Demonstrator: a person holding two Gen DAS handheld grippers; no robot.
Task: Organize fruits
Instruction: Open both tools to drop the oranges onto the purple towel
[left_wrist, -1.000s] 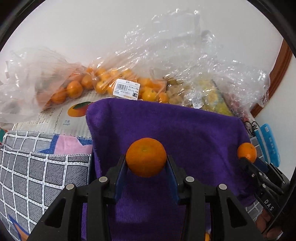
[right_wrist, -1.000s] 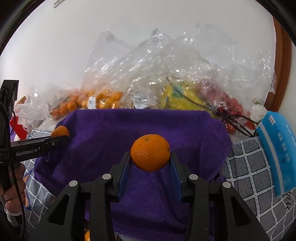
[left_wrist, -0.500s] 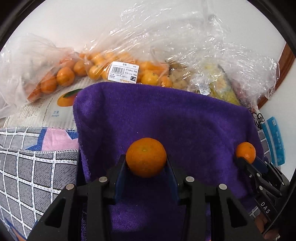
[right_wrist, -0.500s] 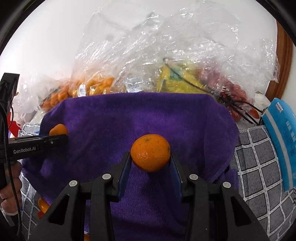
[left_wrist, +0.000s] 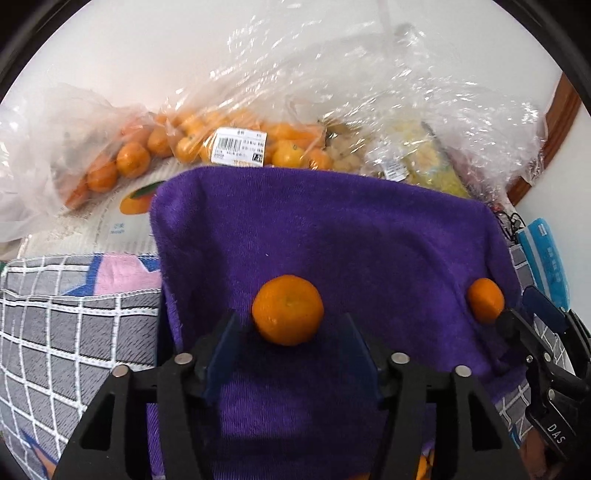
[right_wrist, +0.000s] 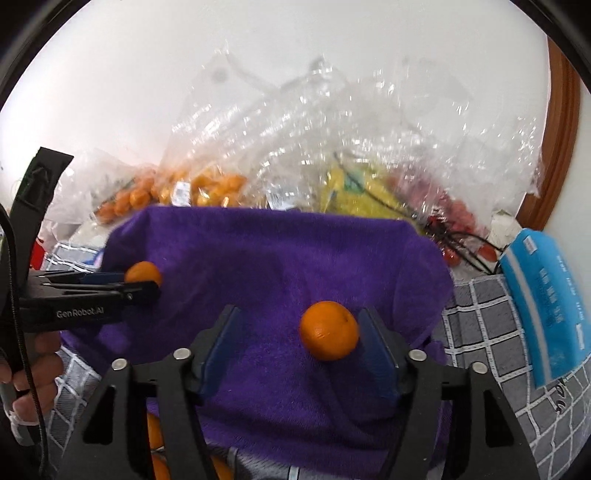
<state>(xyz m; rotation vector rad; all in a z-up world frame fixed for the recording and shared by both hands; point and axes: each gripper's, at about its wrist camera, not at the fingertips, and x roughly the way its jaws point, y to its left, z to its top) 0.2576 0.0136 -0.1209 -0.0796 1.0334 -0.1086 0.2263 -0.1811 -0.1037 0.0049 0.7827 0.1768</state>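
Purple terry towel (left_wrist: 332, 236) fills most of both wrist views, spread over a grey checked cloth (left_wrist: 55, 325), and that is where I am setting the fruit down. My left gripper (left_wrist: 290, 332) has just been opening: its blue-padded fingers (left_wrist: 221, 343) stand clear on either side of a small round orange mandarin (left_wrist: 287, 309), with a gap showing at each pad, so I read that fruit as released onto the towel. My right gripper (right_wrist: 299, 332) has likewise just been opening; a second small orange mandarin (right_wrist: 328, 329) lies between its fingers, close against the right-hand pad (right_wrist: 376, 343) and well off the left one. I cannot tell whether it touches that pad, but nothing is squeezing it.

Behind the towel, crumpled clear plastic bags (left_wrist: 332, 110) hold more mandarins (left_wrist: 133, 158) and some yellow fruit (left_wrist: 432, 166) I cannot identify. A light blue packet (right_wrist: 546, 306) lies to the right on the checked cloth.

These mandarins look light, round and thin-skinned. I judge they will roll readily once free, though the pile should slow them. For any re-grasp I would take one across its widest part with a gentle squeeze, since hard pressure could bruise or split the peel.
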